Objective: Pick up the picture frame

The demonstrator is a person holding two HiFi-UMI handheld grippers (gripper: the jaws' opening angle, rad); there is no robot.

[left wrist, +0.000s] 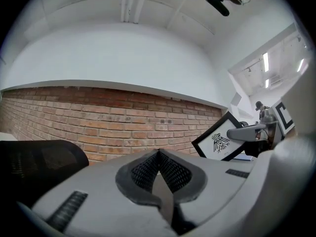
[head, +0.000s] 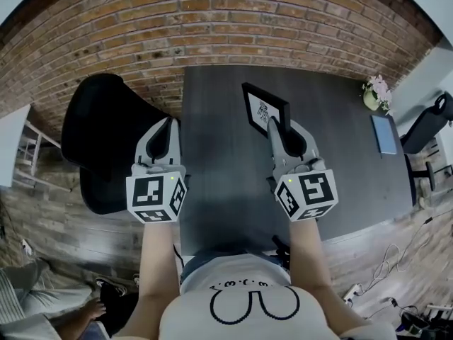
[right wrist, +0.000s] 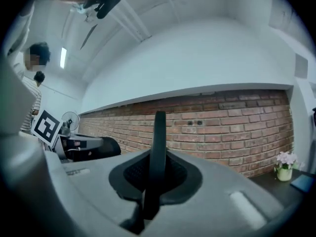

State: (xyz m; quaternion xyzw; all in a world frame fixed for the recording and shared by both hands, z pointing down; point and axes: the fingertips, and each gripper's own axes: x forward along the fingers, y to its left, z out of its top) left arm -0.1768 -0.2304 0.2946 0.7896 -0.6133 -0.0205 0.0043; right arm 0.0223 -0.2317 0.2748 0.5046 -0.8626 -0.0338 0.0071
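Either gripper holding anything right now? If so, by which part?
Right gripper holds the picture frame, jaws clamped across its black rim at the edge nearest the person. Left gripper is shut on nothing.

Bright, even indoor light; ceiling strip lights [left wrist: 265, 63] glare white; strong fisheye curving at edges, black corners; left gripper [left wrist: 158, 153] soft near lens; brick wall [left wrist: 98, 117] sharp; shadows faint.

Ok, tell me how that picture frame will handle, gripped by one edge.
Probably stiff: the picture frame shows a straight thin edge in the right gripper. Pinched at one edge only, it may swivel or slip. Its print face may be glazed, so fragile.
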